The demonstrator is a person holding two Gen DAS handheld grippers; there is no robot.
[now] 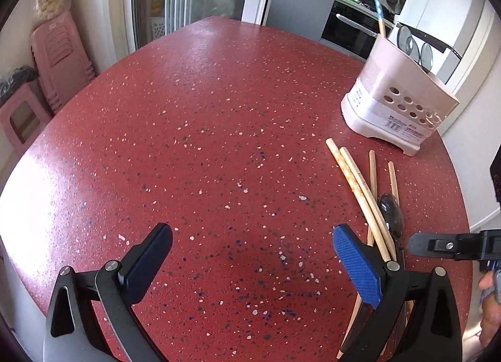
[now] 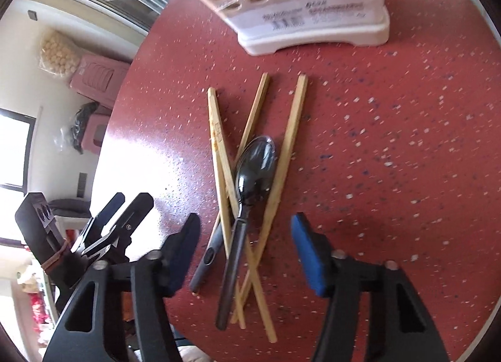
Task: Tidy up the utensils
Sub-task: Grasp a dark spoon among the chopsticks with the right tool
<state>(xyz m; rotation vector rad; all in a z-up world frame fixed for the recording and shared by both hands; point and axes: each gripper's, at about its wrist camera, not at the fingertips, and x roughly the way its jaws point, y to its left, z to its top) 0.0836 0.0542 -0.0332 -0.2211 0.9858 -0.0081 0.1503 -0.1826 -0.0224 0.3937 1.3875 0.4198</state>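
Observation:
Several wooden chopsticks point(image 2: 291, 142) lie crossed on the red speckled table point(image 2: 391, 142), with a black spoon point(image 2: 250, 180) on top and a grey handle point(image 2: 206, 261) beside them. My right gripper point(image 2: 247, 236) is open and hovers over the pile's near end. A pale pink perforated utensil holder point(image 2: 307, 2) stands just beyond. In the left wrist view the holder point(image 1: 397, 102) holds a chopstick, a knife and ladles; the chopsticks point(image 1: 353, 180) and spoon point(image 1: 391, 211) lie right of my open, empty left gripper point(image 1: 250, 243). The right gripper's tip point(image 1: 438, 244) enters from the right.
The table's rounded edge point(image 1: 78, 92) curves on the left, with stacked pink stools point(image 1: 59, 58) on the floor beyond. A kitchen counter with an oven point(image 1: 344, 27) lies behind the table. The left gripper also shows in the right wrist view point(image 2: 125, 205).

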